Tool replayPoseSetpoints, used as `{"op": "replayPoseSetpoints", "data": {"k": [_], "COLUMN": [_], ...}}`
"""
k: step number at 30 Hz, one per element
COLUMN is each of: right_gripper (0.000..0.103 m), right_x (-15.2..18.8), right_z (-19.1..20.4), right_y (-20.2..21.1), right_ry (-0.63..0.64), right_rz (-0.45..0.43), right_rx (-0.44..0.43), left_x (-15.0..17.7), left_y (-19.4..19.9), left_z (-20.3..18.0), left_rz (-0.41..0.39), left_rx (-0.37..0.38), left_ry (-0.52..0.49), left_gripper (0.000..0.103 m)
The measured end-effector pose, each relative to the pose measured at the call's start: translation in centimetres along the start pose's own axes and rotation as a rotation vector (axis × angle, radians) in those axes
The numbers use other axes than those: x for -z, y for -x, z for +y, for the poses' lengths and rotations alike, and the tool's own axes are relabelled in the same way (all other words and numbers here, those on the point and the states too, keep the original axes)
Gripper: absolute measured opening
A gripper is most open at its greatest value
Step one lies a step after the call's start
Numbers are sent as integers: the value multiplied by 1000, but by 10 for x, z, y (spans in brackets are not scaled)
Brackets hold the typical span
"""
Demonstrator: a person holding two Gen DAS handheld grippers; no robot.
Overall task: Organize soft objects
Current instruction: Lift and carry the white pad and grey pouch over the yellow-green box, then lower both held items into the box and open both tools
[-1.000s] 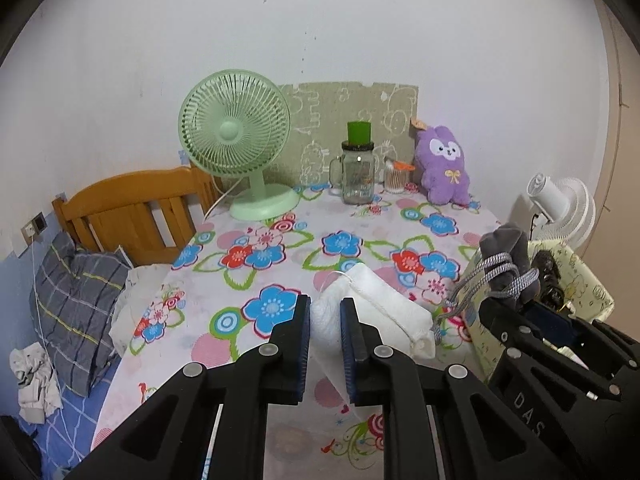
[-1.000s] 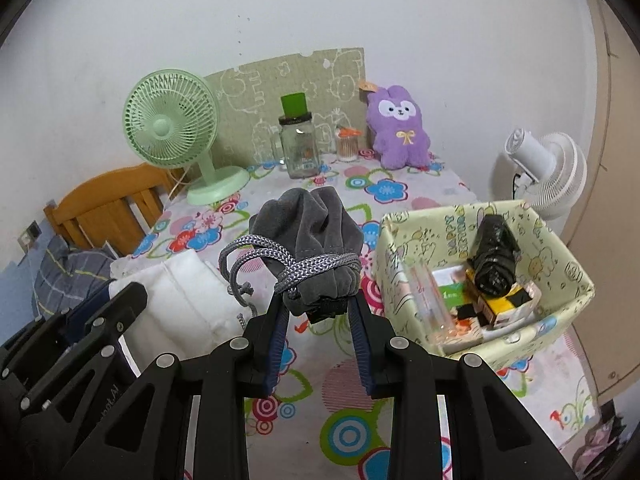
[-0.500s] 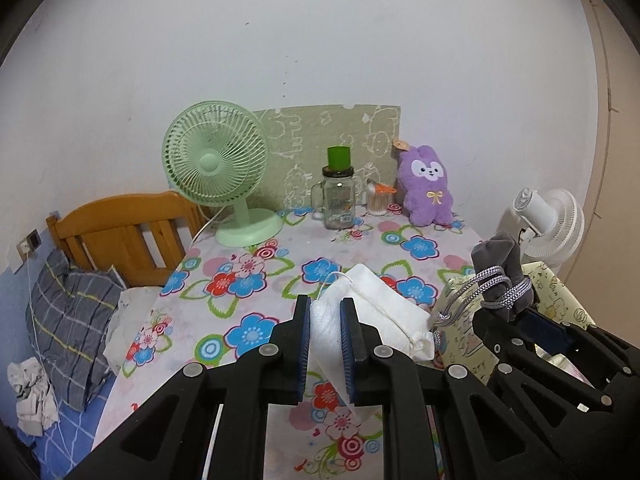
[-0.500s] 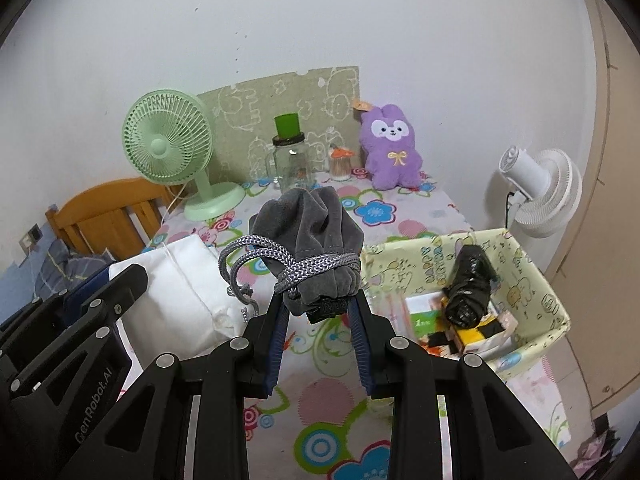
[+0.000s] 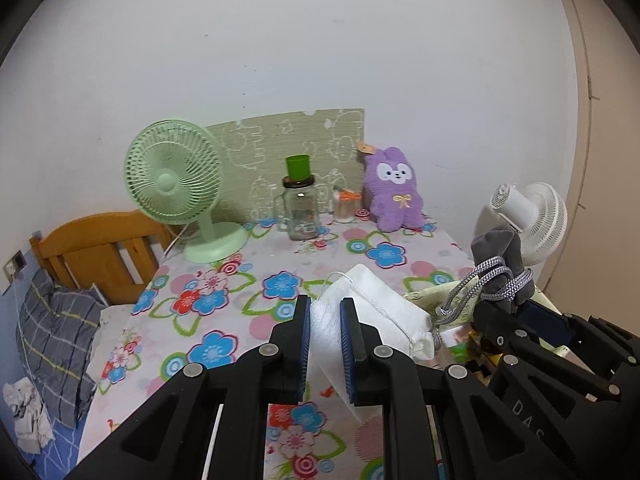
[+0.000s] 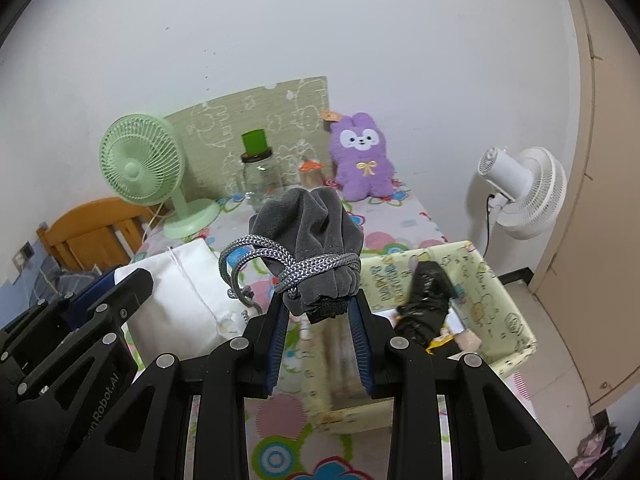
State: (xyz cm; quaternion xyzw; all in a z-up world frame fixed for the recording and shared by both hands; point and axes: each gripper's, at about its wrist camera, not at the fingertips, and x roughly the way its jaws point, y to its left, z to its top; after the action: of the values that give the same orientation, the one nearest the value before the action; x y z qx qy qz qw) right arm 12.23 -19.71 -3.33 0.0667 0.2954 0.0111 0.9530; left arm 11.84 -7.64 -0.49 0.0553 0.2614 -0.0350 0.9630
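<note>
My left gripper [image 5: 325, 312] is shut on a white drawstring pouch [image 5: 376, 312] and holds it above the flowered table [image 5: 240, 280]. The pouch also shows in the right wrist view [image 6: 176, 300]. My right gripper [image 6: 320, 304] is shut on a grey velvet drawstring pouch [image 6: 312, 236] tied with a grey cord, held above the left end of a pale yellow fabric box [image 6: 500, 300]. The grey pouch shows at the right of the left wrist view [image 5: 498, 264]. A purple plush rabbit [image 5: 394, 190] stands at the back of the table.
The box holds a black bundle [image 6: 424, 300] and small packets. A green desk fan [image 5: 176, 184], a glass jar with a green cup on top [image 5: 300, 208] and a patterned board stand at the back. A white floor fan [image 6: 520, 192] is right. A wooden bed headboard [image 5: 96, 248] is left.
Both grippers have risen and drawn back from the table with their pouches. The box now lies closer under the right gripper, and the table looks lower and farther away.
</note>
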Motion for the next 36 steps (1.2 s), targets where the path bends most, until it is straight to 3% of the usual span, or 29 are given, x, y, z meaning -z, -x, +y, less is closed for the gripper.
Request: {"op": "replayPoseSetpoints", "data": {"k": [22,36], "right_gripper": [33,33], "right_x": [-12,-8], "right_z": [-75,-97], "right_y": [-16,-40], "right_ry": [-47,-21], "right_rz": [12,50], "right_rx": [57,31], "left_x": [-5,10], "left_y": [-41,-80], "left_z": [-75,-102], "left_rz": [49,145], "left_rx": [112,162], "left_ry": [-55,-50], "left_gripper": [12,12]}}
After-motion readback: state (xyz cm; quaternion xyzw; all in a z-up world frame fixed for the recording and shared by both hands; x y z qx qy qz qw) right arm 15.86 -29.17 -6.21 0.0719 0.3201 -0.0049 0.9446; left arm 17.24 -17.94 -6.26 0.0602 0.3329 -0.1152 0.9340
